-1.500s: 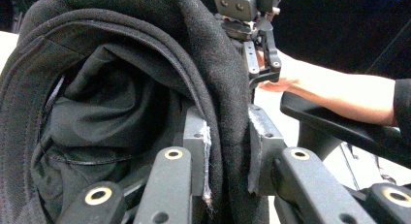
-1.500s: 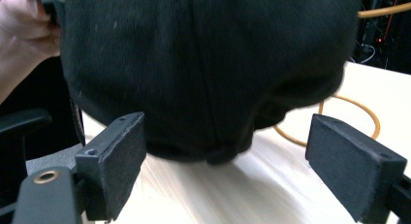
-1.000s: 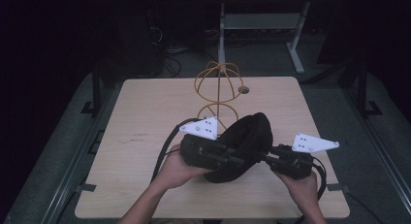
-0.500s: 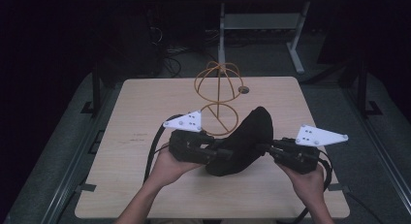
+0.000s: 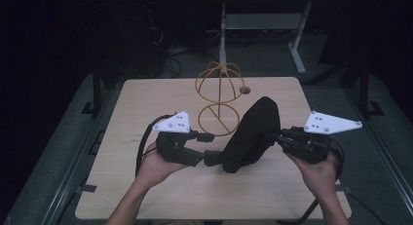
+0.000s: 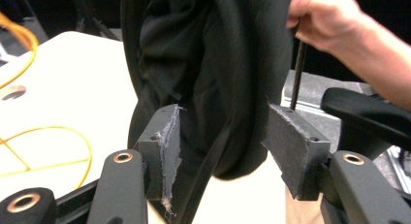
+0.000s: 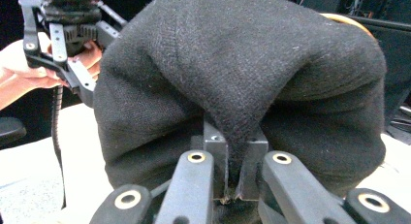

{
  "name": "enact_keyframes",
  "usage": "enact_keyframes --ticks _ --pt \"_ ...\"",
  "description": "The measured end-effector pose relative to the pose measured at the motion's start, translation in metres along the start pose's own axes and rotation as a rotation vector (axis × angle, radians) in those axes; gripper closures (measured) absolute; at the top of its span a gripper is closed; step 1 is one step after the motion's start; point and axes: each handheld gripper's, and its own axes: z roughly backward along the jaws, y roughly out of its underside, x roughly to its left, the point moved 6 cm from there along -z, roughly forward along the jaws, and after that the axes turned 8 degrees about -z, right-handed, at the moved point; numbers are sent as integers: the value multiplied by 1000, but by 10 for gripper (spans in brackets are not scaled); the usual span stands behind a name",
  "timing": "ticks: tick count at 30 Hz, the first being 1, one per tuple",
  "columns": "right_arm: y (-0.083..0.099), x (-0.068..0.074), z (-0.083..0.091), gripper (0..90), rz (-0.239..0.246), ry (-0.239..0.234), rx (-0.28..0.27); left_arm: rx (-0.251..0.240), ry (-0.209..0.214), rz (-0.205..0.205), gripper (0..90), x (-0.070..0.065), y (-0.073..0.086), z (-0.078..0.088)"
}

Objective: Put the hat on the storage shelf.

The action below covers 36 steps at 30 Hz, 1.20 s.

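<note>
A black knit hat hangs upright above the table's middle, just right of an orange wire stand. My right gripper is shut on a fold of the hat, pinched between its jaws. My left gripper is open at the hat's lower edge. In the left gripper view the hat's rim hangs between the two spread pads without being squeezed, and the left gripper holds nothing. The left gripper shows beyond the hat in the right gripper view.
The light wooden table has a small round hole near its far edge. The wire stand's ring base lies left of the hat. Dark floor, cables and a desk frame lie beyond the table.
The two hands have drawn apart. The hat has risen from a low bundle to hang upright from the right gripper, and the left gripper has moved left and down to its lower edge.
</note>
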Motion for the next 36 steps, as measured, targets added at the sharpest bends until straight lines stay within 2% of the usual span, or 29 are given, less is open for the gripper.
enact_keyframes --ticks 1,6,7,8,10,12,13,14,15,16,17,18,19,20,22,23,24,25,26,27,28,29,30,34,36 --pt "-4 -3 2 858 -9 0 2 19 -25 -6 440 1 5 4" --pt "-9 -9 3 857 -22 13 18 40 -62 -7 414 3 15 13" --pt "-12 -12 4 857 -24 27 26 58 -86 -8 408 5 21 18" --pt "-14 -14 5 857 -24 36 27 58 -86 -8 406 5 21 18" --pt "-17 -18 6 856 -24 55 28 79 -121 -5 398 8 32 24" --pt "-19 -20 7 856 -26 66 26 79 -132 2 392 9 36 25" --pt "-22 -23 9 856 -26 80 26 82 -155 3 386 11 44 29" --pt "-22 -23 9 856 -26 80 26 82 -155 3 384 11 44 29" --pt "-27 -27 10 855 -26 98 28 96 -184 10 380 15 54 32" --pt "-27 -27 10 855 -26 98 28 96 -184 10 374 15 54 32" --pt "-32 -30 11 854 -22 108 30 108 -208 26 367 20 64 36" --pt "-35 -31 11 854 -20 114 32 108 -208 26 358 20 64 36" --pt "-38 -32 11 854 -16 120 35 119 -235 33 351 24 74 39" --pt "-38 -32 11 854 -16 120 35 119 -235 33 341 24 74 39" --pt "-45 -35 11 854 -9 128 41 127 -253 51 324 28 85 40" --pt "-51 -37 10 853 -3 137 43 129 -265 62 306 28 96 40" --pt "-55 -39 9 852 3 139 41 129 -265 62 307 28 96 40" --pt "-58 -40 9 853 3 142 41 151 -281 49 311 26 109 37" --pt "-58 -40 9 853 3 142 41 151 -281 49 311 26 109 37" --pt "-65 -43 7 852 4 150 41 162 -284 67 310 26 122 35" --pt "-65 -43 7 852 4 150 41 162 -284 67 309 26 122 35" --pt "-71 -46 4 853 8 158 41 174 -286 91 306 26 134 33" --pt "-74 -48 2 852 10 162 44 190 -287 98 302 27 139 32" --pt "-85 -53 -5 852 11 173 45 195 -291 105 298 28 144 33" --pt "-89 -56 -10 852 10 175 46 193 -299 95 298 28 145 32"
